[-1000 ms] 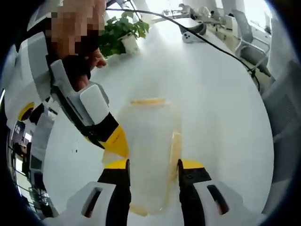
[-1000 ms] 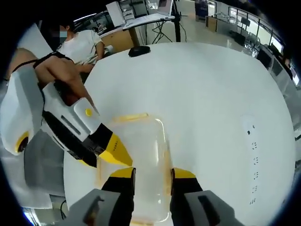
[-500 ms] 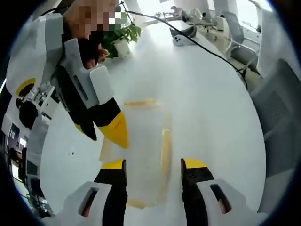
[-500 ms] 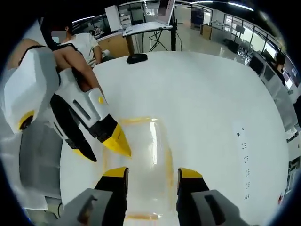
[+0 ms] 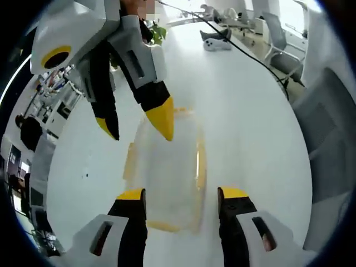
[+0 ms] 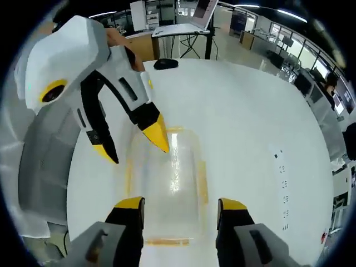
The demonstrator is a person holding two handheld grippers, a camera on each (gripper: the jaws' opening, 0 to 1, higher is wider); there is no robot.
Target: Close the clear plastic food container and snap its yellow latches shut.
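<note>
In the left gripper view, the left gripper [image 5: 181,194] had been drawn back from the clear plastic food container [image 5: 167,172], which a second earlier had been pinched between its jaws; the jaws were now spread, one to each side of the container's near end and apart from it. The right gripper [image 5: 139,125] was seen hanging above the container's far end, its yellow-tipped jaws parted and holding nothing. The container lay flat on the white table [image 5: 250,111] with its lid on and a yellow latch [image 5: 200,164] along each long side. Whether the latches were fully snapped could not be told. For the step judged in hand, each latch would best be pressed squarely down against the wall while the container was steadied.

In the right gripper view, the right gripper [image 6: 181,203] was seen with jaws wide, the container [image 6: 164,189] between and beyond them, and the left gripper [image 6: 136,144] poised open over it. A near-end latch [image 6: 164,241] and a glare streak on the lid were shown more plainly here.
</note>
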